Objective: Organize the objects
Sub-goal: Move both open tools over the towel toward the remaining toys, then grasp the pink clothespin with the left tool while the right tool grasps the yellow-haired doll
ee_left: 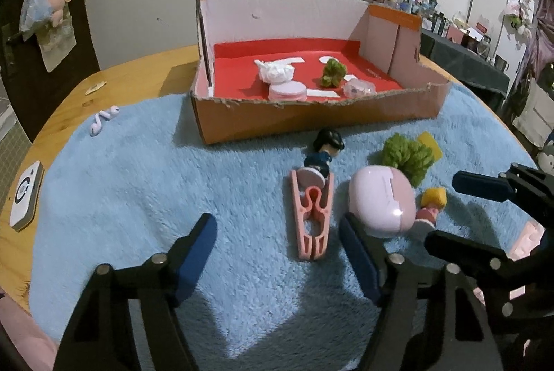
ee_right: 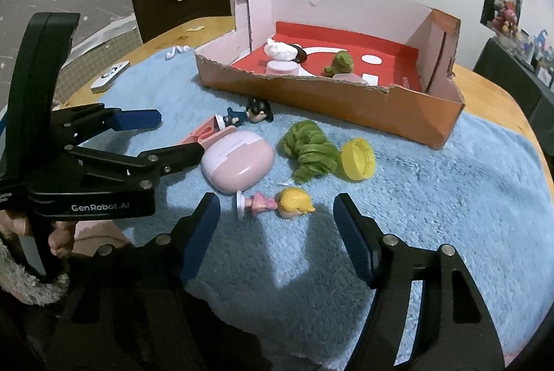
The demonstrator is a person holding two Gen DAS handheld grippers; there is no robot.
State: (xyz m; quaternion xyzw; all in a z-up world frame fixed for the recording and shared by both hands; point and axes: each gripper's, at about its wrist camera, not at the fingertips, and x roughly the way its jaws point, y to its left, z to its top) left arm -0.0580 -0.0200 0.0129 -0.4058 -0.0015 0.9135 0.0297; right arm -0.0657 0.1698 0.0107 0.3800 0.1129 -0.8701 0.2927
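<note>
- Left gripper (ee_left: 277, 237) open above pink plastic clothes peg (ee_left: 313, 218) lying on fluffy blue mat (ee_left: 138, 197).
- Right gripper (ee_right: 277, 218) open, empty, near blonde toy figurine (ee_right: 277, 203).
- Best: straddle peg squarely before closing.

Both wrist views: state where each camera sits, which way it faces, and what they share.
Left wrist: on the left claw, angled down at the pink clothes peg; the right claw shows.
Right wrist: on the right claw, facing the blonde figurine; the left claw shows.
Shared: cardboard box, pink case.
</note>
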